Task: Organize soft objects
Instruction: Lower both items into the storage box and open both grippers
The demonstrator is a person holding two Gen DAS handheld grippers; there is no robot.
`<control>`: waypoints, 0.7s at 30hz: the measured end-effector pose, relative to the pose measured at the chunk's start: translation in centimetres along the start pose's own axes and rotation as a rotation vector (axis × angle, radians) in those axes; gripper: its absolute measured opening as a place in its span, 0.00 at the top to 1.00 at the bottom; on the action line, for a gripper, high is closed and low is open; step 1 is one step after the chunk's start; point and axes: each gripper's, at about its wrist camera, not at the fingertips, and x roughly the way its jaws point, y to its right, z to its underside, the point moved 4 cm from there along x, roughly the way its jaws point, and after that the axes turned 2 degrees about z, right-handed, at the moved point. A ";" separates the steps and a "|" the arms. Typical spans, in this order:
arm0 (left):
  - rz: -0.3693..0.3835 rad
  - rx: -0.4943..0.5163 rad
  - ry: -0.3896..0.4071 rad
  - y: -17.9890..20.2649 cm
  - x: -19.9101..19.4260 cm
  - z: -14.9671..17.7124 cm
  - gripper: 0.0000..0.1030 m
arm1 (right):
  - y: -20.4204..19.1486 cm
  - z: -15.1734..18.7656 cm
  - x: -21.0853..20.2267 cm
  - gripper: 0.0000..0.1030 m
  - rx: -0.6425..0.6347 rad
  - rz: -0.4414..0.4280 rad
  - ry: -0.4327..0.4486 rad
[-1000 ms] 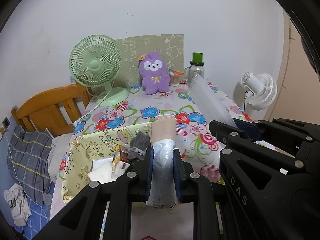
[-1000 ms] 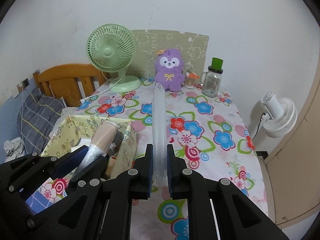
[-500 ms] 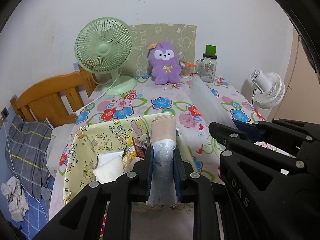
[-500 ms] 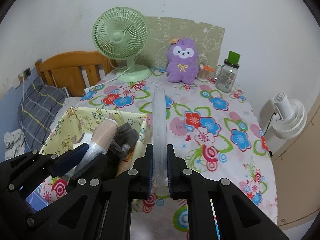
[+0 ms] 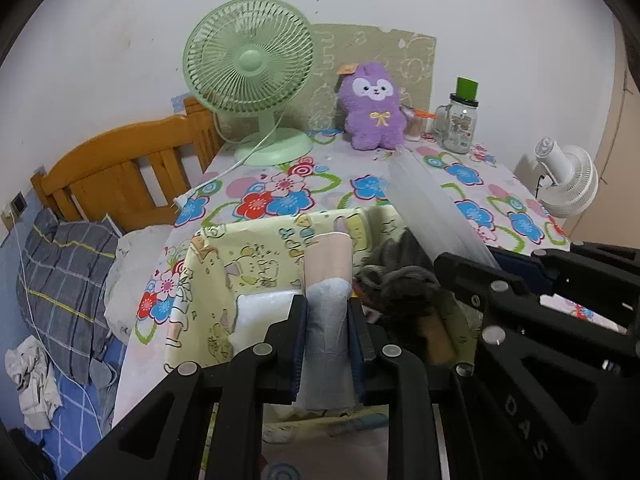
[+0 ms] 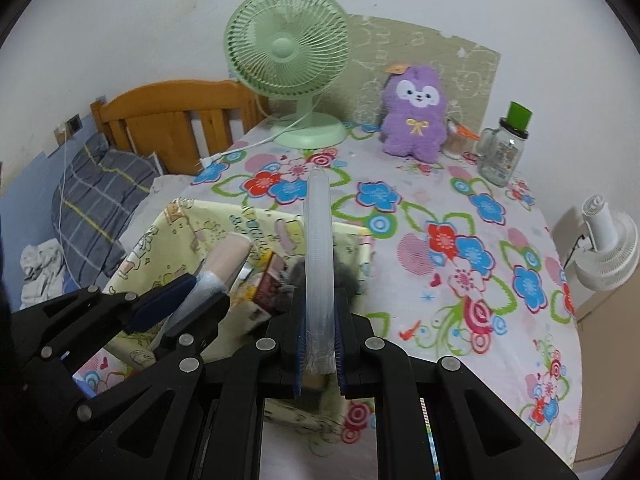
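My left gripper (image 5: 327,320) is shut on a soft roll (image 5: 327,272), beige at the far end and whitish between the pads, held over the yellow fabric storage box (image 5: 208,264). My right gripper (image 6: 319,344) is shut on a clear plastic sleeve (image 6: 318,240) that sticks forward over the box's right side (image 6: 160,232). The box holds white folded packs (image 5: 260,312), a grey fluffy item (image 5: 400,280) and small colourful packets (image 6: 264,276). A purple plush toy (image 5: 372,108) sits upright at the back of the table.
A green desk fan (image 5: 252,68) stands back left on the floral tablecloth (image 6: 460,240), with a glass jar with a green lid (image 5: 460,120) back right. A white fan (image 5: 568,180) is off the right edge. A wooden bed frame (image 5: 120,176) and bedding lie left.
Both grippers have moved forward and down over the yellow box with their loads still held. The box now lies right under the fingers.
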 end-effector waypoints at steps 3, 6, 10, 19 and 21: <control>-0.010 -0.009 -0.009 -0.9 0.7 0.1 0.79 | -0.8 -0.1 0.6 0.86 -0.010 -0.015 -0.009; -0.024 -0.024 -0.020 -1.8 1.2 0.2 0.74 | -1.7 -0.3 1.3 0.86 -0.021 -0.038 -0.020; -0.040 -0.029 -0.036 -3.0 1.9 0.4 0.58 | -2.8 -0.5 2.0 0.86 -0.035 -0.054 -0.029; -0.040 -0.015 -0.066 -3.7 2.4 1.0 0.26 | -3.6 -0.4 3.3 0.82 -0.033 -0.055 -0.037; -0.023 -0.005 -0.060 -3.5 2.2 1.2 0.23 | -3.4 -0.3 3.3 0.76 -0.028 -0.068 -0.039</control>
